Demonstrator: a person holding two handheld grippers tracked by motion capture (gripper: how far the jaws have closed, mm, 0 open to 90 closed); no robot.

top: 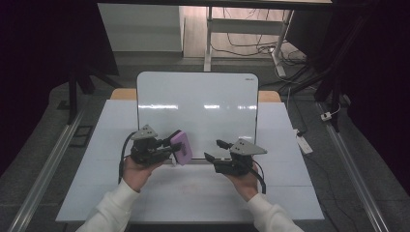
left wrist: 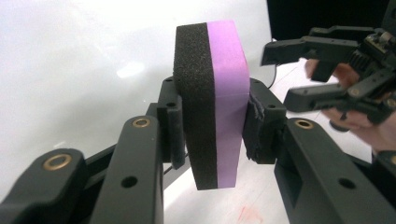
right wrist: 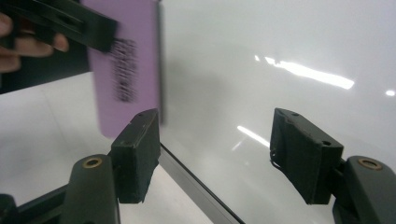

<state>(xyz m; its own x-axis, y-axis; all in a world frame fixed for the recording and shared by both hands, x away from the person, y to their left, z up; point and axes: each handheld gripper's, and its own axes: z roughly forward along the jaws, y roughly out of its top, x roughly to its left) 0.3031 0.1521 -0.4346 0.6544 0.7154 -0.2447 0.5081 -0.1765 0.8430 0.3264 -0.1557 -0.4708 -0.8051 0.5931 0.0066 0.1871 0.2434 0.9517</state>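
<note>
foam-backed purple eraser (left wrist: 212, 102) clamped in left tool (left wrist: 212, 126); right tool (right wrist: 215, 154) open over glossy whiteboard (top: 198, 104).

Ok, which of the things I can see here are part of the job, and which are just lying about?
In the job:
- purple eraser, clamped in the left gripper
- whiteboard
- right gripper, jaws apart, nothing between them

Lying about:
- power strip on the floor
- cables under the far desk
</note>
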